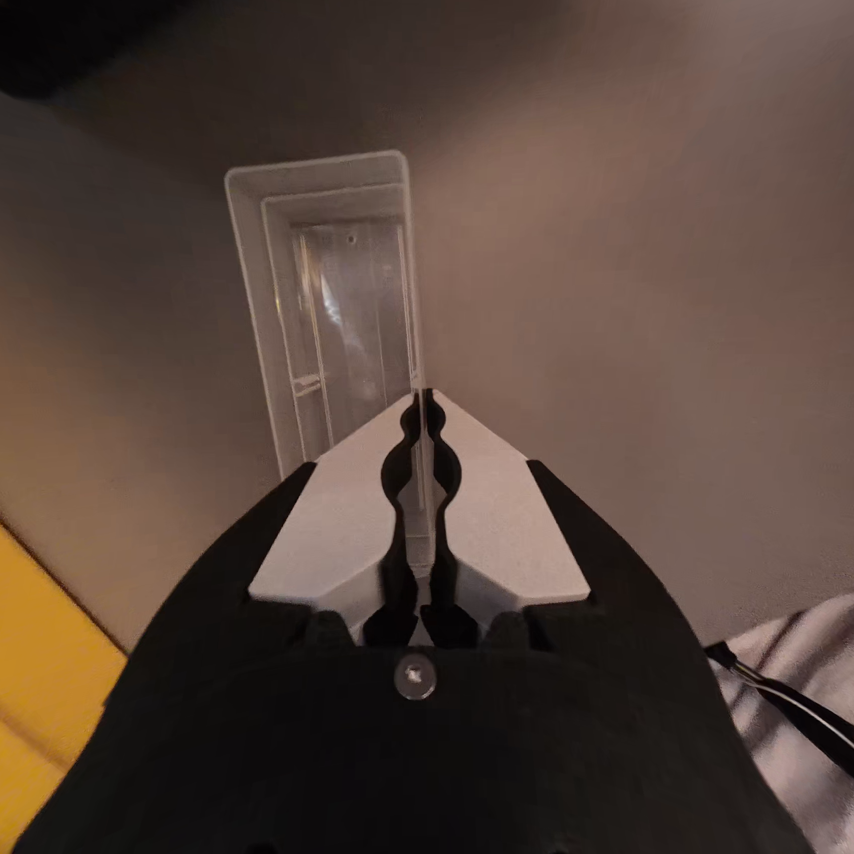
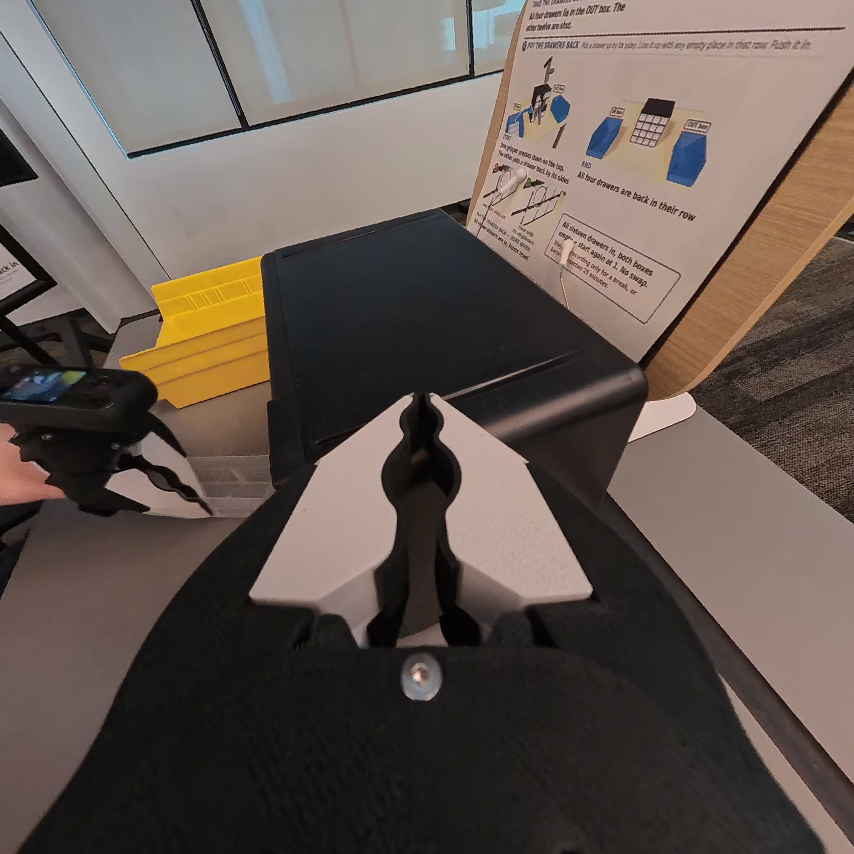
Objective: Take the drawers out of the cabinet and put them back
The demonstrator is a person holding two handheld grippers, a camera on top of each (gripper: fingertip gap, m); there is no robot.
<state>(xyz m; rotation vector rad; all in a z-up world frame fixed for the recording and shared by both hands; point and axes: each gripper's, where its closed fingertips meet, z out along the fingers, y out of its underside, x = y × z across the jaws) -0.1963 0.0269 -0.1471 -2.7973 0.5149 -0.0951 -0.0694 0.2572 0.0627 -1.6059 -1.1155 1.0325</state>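
Note:
My left gripper [image 1: 421, 393] is shut on the right side wall of a clear plastic drawer [image 1: 342, 295]. The drawer points away from the camera with its open inside in view, over a blurred grey surface. In the right wrist view the left gripper [image 2: 196, 490] holds the drawer [image 2: 235, 480] low at the left of the black cabinet [image 2: 416, 314]. My right gripper [image 2: 421, 397] is shut and empty, its tips at the near edge of the cabinet's flat top. I cannot tell whether they touch it. The cabinet's drawer front is hidden.
A yellow bin [image 2: 208, 332] stands behind and left of the cabinet; a yellow patch also shows in the left wrist view [image 1: 37, 624]. An illustrated instruction board [image 2: 647, 161] leans at the back right. The grey table [image 2: 739, 508] runs to its right edge. A hand [image 2: 18, 480] holds the left gripper. Across from one pair of fingers to the other is roughly 35 centimetres.

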